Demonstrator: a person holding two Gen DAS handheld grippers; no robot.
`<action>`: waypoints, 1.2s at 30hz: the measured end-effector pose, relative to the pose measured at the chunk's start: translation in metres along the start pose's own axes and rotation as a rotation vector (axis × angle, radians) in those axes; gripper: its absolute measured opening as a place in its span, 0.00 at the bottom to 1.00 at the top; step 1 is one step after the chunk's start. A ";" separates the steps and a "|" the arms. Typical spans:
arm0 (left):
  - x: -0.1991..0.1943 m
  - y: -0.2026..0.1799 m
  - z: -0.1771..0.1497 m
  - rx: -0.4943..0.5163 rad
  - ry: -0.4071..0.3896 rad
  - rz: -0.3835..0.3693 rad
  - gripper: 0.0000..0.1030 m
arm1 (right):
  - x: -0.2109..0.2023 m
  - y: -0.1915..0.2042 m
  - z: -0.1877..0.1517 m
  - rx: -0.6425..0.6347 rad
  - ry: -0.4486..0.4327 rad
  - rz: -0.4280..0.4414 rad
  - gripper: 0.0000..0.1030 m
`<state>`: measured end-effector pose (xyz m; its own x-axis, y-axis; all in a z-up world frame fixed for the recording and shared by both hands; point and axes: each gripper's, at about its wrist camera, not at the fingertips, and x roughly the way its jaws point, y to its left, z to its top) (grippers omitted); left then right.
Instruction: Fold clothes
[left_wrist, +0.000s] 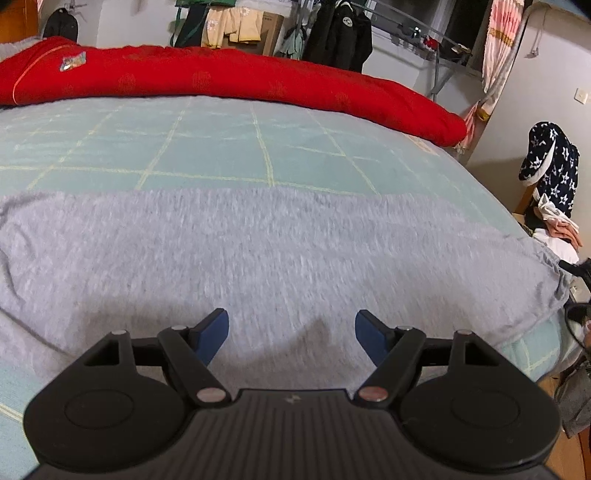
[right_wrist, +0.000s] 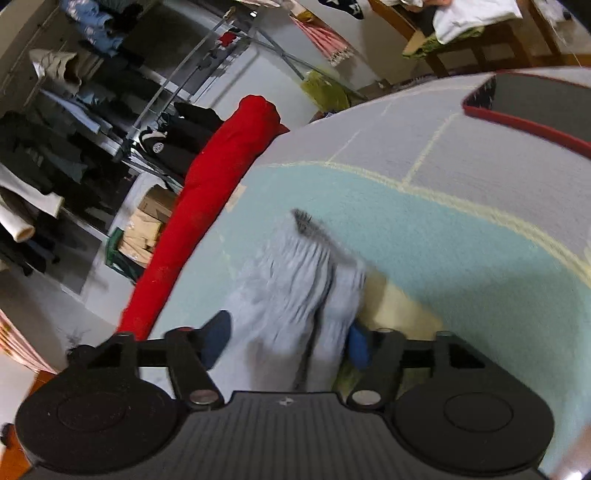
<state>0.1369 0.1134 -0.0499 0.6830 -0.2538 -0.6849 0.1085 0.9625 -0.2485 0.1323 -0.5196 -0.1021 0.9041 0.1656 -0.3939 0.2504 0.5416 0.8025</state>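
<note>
Bed: pale green checked bedsheet (left_wrist: 221, 147), long red rolled quilt (left_wrist: 221, 77) along far side.
Garment: grey knit fleece garment (left_wrist: 277, 251) flat on bed, wide; folding looks unfinished.
Left tongs (left_wrist: 291, 334): agape, empty, over cloth.
Right tongs (right_wrist: 286, 341): spread; ribbed end between, unpinched.

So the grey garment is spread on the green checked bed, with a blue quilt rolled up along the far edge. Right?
One slip: the rolled quilt is red, not blue, as the left wrist view shows. The grey garment does lie on the green checked bed.
</note>
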 end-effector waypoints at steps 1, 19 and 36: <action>0.001 -0.001 -0.001 0.001 0.003 -0.003 0.73 | -0.004 -0.001 -0.007 0.024 0.021 0.017 0.76; -0.009 -0.007 -0.022 -0.002 -0.011 -0.037 0.74 | 0.000 0.063 -0.097 -0.204 0.165 -0.026 0.25; -0.006 -0.029 -0.002 0.167 -0.036 -0.068 0.74 | -0.057 0.146 -0.117 -0.533 0.164 0.082 0.40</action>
<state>0.1277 0.0866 -0.0398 0.6952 -0.3185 -0.6444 0.2720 0.9464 -0.1742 0.0771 -0.3534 -0.0154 0.8370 0.3273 -0.4386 -0.0661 0.8561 0.5126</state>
